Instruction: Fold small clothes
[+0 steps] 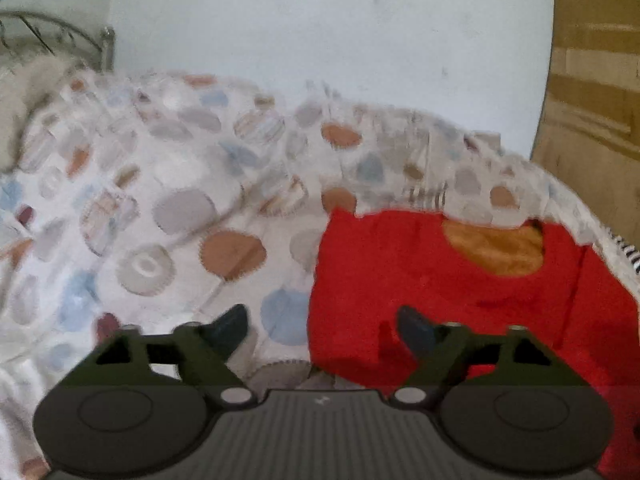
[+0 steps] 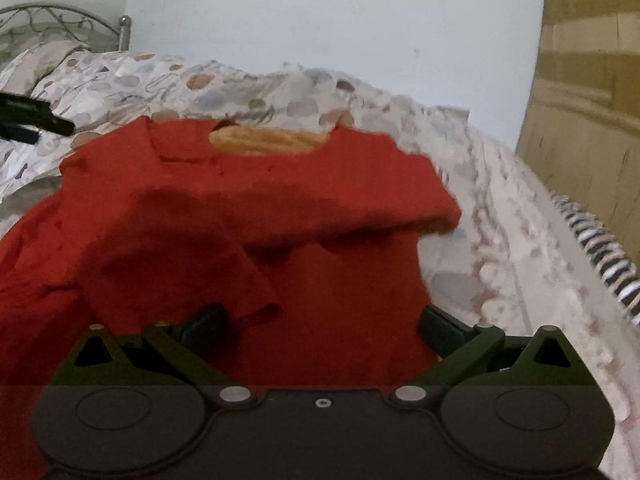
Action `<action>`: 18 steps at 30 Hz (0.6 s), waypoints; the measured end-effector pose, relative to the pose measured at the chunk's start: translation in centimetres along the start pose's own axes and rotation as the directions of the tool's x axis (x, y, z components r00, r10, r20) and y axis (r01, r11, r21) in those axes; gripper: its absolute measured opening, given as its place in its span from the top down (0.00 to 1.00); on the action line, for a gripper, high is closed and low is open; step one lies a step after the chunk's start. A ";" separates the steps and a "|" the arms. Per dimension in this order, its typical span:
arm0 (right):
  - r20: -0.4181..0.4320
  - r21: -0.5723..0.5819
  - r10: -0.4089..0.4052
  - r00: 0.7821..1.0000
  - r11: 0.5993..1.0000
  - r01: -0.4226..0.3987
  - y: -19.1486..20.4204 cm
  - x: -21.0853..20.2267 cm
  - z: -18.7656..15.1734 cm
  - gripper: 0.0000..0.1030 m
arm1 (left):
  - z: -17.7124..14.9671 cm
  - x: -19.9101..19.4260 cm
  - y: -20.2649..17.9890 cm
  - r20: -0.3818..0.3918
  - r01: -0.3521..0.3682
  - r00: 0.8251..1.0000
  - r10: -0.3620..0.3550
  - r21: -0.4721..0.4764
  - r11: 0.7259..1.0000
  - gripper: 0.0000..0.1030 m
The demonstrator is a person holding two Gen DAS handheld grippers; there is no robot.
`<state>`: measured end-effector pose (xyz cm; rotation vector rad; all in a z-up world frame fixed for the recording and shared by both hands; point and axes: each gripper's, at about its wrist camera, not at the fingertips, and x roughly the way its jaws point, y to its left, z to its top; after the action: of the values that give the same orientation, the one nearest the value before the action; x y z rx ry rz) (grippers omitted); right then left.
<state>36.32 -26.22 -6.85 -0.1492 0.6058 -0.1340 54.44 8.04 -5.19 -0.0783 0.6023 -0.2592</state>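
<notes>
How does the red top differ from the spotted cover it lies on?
The red top is one plain colour, with an orange-yellow lining at its neck; the bed cover is pale with blue, grey and brown spots. The red top is small, with its sleeves folded across its front; the bed cover spreads over the whole bed. Both are soft cloth and lie rumpled.

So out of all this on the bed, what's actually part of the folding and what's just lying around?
Part of the job:
- red top, spread on the bed, sleeves folded in
- left gripper, open, empty
- right gripper, open, over the top

Just lying about:
- spotted bedspread
- pillow
- metal bedhead
- striped cloth at the bed's edge
- wooden door
</notes>
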 end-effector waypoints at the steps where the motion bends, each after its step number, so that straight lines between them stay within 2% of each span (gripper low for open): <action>1: -0.001 0.012 0.003 1.000 1.000 -0.003 -0.1 0.2 0.0 0.00 | 0.0 1.1 0.3 -0.033 0.016 0.999 -0.016 -0.011 1.000 0.32; 2: 0.000 0.016 0.004 1.000 1.000 -0.004 0.0 0.1 -0.3 0.00 | 0.0 2.0 0.6 -0.068 0.030 0.997 -0.032 -0.029 0.999 0.36; 3: 0.000 0.015 0.003 1.000 1.000 -0.003 0.1 0.2 -0.5 0.00 | 0.0 2.8 1.0 -0.105 0.045 0.993 -0.051 -0.061 0.997 0.48; 4: 0.001 0.012 0.002 1.000 1.000 -0.002 0.2 0.2 -0.6 0.00 | 0.0 3.3 1.3 -0.143 0.060 0.987 -0.076 -0.107 0.992 0.64; 5: 0.003 0.012 0.001 1.000 1.000 -0.001 0.3 0.2 -0.7 0.00 | 0.1 3.4 1.5 -0.162 0.069 0.983 -0.091 -0.137 0.988 0.73; 6: 0.004 0.013 0.002 1.000 1.000 -0.002 0.2 0.2 -0.8 0.00 | 0.5 3.2 1.4 -0.170 0.049 0.983 -0.074 -0.145 0.988 0.84; 7: 0.004 0.015 0.003 1.000 1.000 -0.003 0.2 0.2 -0.8 0.00 | 1.0 2.6 0.8 -0.169 0.013 0.985 -0.034 -0.125 0.992 0.87; 11: 0.002 0.027 0.008 1.000 1.000 -0.008 0.1 0.3 -0.9 0.00 | 2.3 1.2 -1.5 -0.144 -0.084 0.987 0.077 -0.041 0.996 0.90; 13: 0.001 0.025 0.004 1.000 1.000 -0.004 0.1 0.3 -0.9 0.00 | 1.7 2.3 -2.6 -0.164 -0.149 0.974 0.157 0.059 0.987 0.90; 15: 0.000 0.020 0.002 1.000 1.000 -0.002 0.2 0.3 -0.8 0.00 | 1.2 3.1 -2.4 -0.191 -0.163 0.967 0.167 0.038 0.986 0.90; 17: 0.000 0.026 0.009 1.000 1.000 -0.009 0.1 0.2 -0.8 0.00 | 0.8 2.9 -1.9 -0.181 -0.132 0.975 0.128 -0.007 0.991 0.87; 18: 0.000 0.034 0.016 1.000 0.999 -0.016 -0.2 0.1 -0.7 0.00 | 0.7 2.5 -1.7 -0.182 -0.110 0.978 0.105 -0.019 0.994 0.81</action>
<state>35.98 -26.47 -7.48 -0.1117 0.6047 -0.1289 56.45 5.77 -5.77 -0.0501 0.7890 -0.1532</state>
